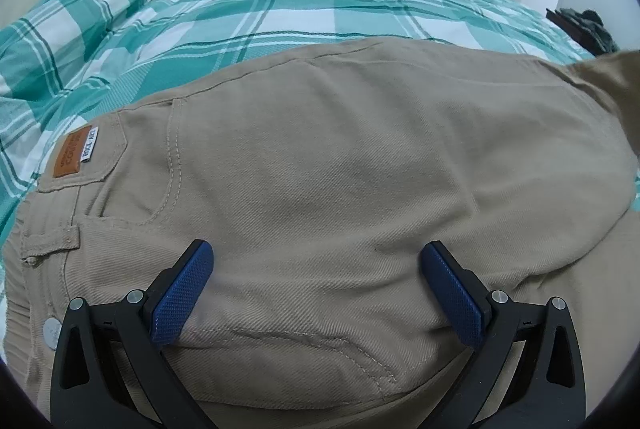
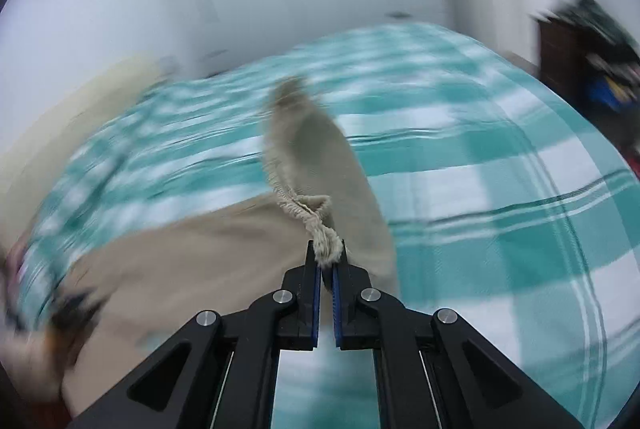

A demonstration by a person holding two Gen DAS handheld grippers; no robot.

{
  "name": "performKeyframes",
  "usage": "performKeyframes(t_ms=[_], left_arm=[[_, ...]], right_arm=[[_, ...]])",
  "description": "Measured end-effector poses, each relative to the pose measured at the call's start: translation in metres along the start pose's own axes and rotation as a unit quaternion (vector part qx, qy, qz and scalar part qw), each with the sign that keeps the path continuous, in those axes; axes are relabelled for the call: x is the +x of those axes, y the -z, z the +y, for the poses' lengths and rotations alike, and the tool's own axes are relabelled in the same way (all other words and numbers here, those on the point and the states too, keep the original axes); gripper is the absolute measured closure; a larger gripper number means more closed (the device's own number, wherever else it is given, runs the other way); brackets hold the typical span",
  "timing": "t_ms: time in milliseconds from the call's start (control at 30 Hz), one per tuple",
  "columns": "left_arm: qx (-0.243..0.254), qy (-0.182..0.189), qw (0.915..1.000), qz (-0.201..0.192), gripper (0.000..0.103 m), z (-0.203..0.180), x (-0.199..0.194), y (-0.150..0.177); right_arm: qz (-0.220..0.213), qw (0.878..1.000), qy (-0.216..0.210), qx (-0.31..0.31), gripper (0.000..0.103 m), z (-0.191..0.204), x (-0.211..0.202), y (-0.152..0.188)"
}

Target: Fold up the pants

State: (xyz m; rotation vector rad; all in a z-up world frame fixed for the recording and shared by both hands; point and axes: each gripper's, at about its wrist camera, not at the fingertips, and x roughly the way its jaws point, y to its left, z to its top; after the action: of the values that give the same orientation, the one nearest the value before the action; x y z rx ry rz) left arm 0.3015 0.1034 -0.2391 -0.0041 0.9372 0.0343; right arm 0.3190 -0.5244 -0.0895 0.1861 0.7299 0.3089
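R gripper's got the hem, L parked wide open over the seat

Khaki pants (image 1: pixel 320 169) are spread on the teal plaid duvet (image 1: pixel 240 1), waistband end w/ the leather patch (image 1: pixel 72 157) nearest the left cam. Left gripper (image 1: pixel 316 293) sits right above the seat area, jaws spread wide w/ nothing between the blue pads (image 1: pixel 184 293). Can't tell if the pads actually touch the cloth; imo it's there to pin the top half so it doesn't drag. Right gripper (image 2: pixel 327 269) is clamped nearly all the way down on the frayed hem (image 2: pixel 326 241) of a leg, and the leg fabric hangs off it above the duvet (image 2: pixel 500 189). Right view is super blurry, fwiw. Prob lifting the cuff end to bring it over toward the waistband for a lengthwise fold, tho that's a guess.
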Motion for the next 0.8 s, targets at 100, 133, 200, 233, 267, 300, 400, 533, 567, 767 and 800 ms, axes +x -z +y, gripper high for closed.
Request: performKeyframes(t_ms=[100, 133, 200, 233, 267, 300, 400, 533, 567, 767, 800], left_arm=[[0.004, -0.005, 1.0000, 0.004, 0.001, -0.002, 0.000, -0.001], [0.005, -0.008, 0.9999, 0.006, 0.001, -0.003, 0.000, -0.002], [0.011, -0.015, 0.9998, 0.012, 0.001, -0.005, 0.000, -0.004], [0.013, -0.018, 0.9996, 0.015, 0.001, -0.005, -0.001, -0.004], [0.016, -0.023, 0.9994, 0.021, 0.001, -0.007, -0.002, -0.006], [0.017, -0.028, 0.9991, 0.027, 0.000, -0.008, -0.004, -0.007], [0.008, -0.044, 0.9972, 0.061, 0.001, -0.011, -0.021, -0.011], [-0.013, 0.017, 0.9983, 0.054, 0.001, -0.020, -0.064, 0.010], [-0.016, 0.034, 0.9979, 0.053, 0.001, -0.023, -0.073, 0.017], [0.006, 0.065, 0.9972, 0.036, 0.001, -0.056, -0.110, 0.059], [0.015, 0.064, 0.9969, 0.042, 0.001, -0.059, -0.108, 0.064]], right_arm=[[-0.005, 1.000, -0.007, 0.009, 0.098, 0.010, -0.065, 0.049], [-0.005, 1.000, 0.010, 0.028, 0.098, 0.000, -0.080, 0.064], [0.014, 0.994, 0.084, 0.065, 0.098, -0.031, -0.099, 0.091], [0.031, 0.986, 0.133, 0.098, 0.097, -0.058, -0.103, 0.106], [0.036, 0.981, 0.151, 0.116, 0.096, -0.071, -0.105, 0.111], [0.043, 0.970, 0.199, 0.132, 0.096, -0.086, -0.107, 0.119], [0.063, 0.938, 0.297, 0.169, 0.087, -0.108, -0.117, 0.131], [0.029, 0.942, 0.278, 0.189, 0.039, -0.079, -0.142, 0.136], [0.019, 0.947, 0.270, 0.173, 0.036, -0.062, -0.146, 0.135], [0.033, 0.987, 0.133, 0.088, 0.036, 0.068, -0.111, 0.143], [0.038, 0.989, 0.120, 0.081, 0.036, 0.081, -0.101, 0.146]])
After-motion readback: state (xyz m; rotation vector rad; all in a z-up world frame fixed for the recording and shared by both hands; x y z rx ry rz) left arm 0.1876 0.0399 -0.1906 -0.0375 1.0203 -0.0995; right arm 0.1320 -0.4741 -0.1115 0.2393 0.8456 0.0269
